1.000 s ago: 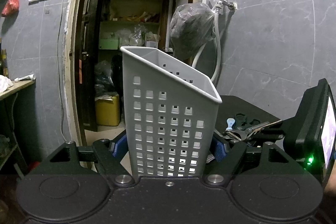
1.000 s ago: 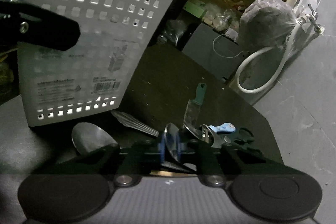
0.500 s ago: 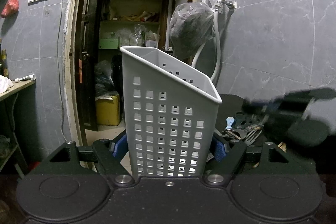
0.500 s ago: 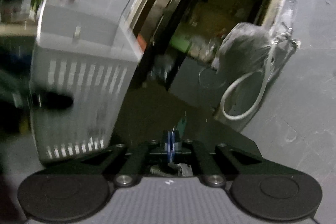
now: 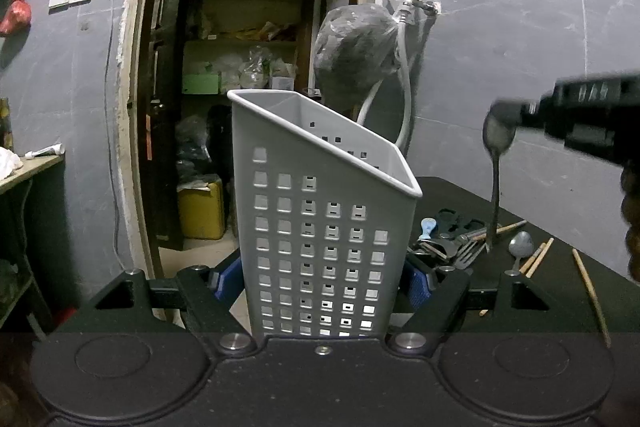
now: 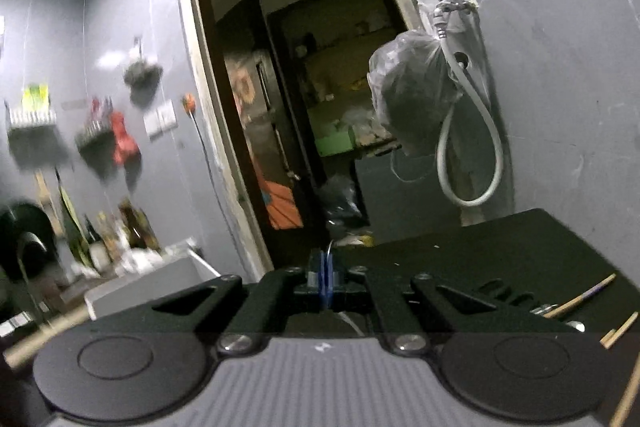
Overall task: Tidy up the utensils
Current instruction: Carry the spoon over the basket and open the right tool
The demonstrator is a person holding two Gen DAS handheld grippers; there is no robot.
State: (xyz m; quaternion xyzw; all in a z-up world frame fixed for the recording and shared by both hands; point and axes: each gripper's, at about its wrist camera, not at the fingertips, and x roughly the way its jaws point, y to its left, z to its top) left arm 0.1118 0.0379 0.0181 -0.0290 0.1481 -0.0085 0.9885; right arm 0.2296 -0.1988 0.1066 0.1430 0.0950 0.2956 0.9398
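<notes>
The left gripper [image 5: 322, 281] clamps a grey perforated utensil caddy [image 5: 320, 227] between its 2 blue pads [image 5: 416, 285], 1 pressed to each side wall near the base, so the caddy stands upright at the near left edge of the black table [image 5: 460, 199]. The caddy's rim slopes from a high far-left corner down to a low near-right corner, and nothing shows above its rim. To the right of it, the right gripper [image 5: 510, 113] is raised well above the table, its body blurred, and it pinches a metal spoon [image 5: 496, 163] by the bowl, with the handle hanging straight down and its tip over the pile of loose utensils [image 5: 452, 239]. In the right wrist view the right gripper's fingers [image 6: 320, 273] are pressed nearly together, with a thin metal edge of the spoon [image 6: 329, 251] showing between the blue pads. On the table to the right of the caddy lie a fork [image 5: 468, 253], a second spoon [image 5: 520, 245], a blue-handled item [image 5: 427, 227], dark scissors-like handles [image 5: 452, 219] and several wooden chopsticks [image 5: 540, 257]. Behind the table are a grey tiled wall [image 5: 520, 27], a tap with a looped white hose [image 5: 406, 99], a hanging bag [image 5: 354, 47] and an open doorway [image 5: 248, 67] onto shelves.
</notes>
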